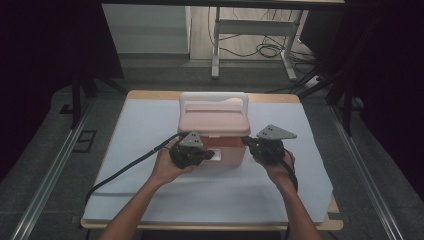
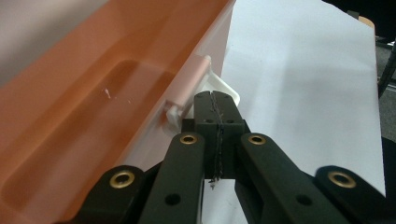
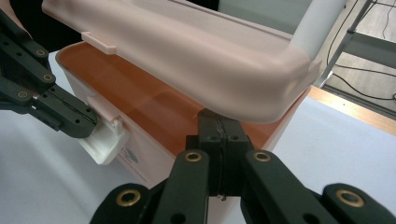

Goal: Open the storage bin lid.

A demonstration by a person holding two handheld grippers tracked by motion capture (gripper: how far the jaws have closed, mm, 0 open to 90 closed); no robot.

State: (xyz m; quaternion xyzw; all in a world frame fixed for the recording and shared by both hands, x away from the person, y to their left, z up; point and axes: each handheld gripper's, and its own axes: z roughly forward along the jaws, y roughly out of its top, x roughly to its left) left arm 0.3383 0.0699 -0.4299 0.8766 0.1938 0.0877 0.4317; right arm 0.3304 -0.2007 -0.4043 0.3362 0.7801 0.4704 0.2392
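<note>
Right gripper (image 3: 218, 122), jaws pressed together, props lid (image 3: 196, 51) edge; left gripper (image 2: 216, 100), also closed, at latch (image 2: 219, 88). Risk: tip slips, lid slams, box (image 1: 220, 145) skids.

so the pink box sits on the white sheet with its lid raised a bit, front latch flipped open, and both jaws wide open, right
Not quite: both pairs of jaws are shut, as each gripper view shows. The left gripper is at the latch, the right gripper under the lid. The rest holds: the box sits on the white sheet, lid raised a bit, latch flipped open.
</note>
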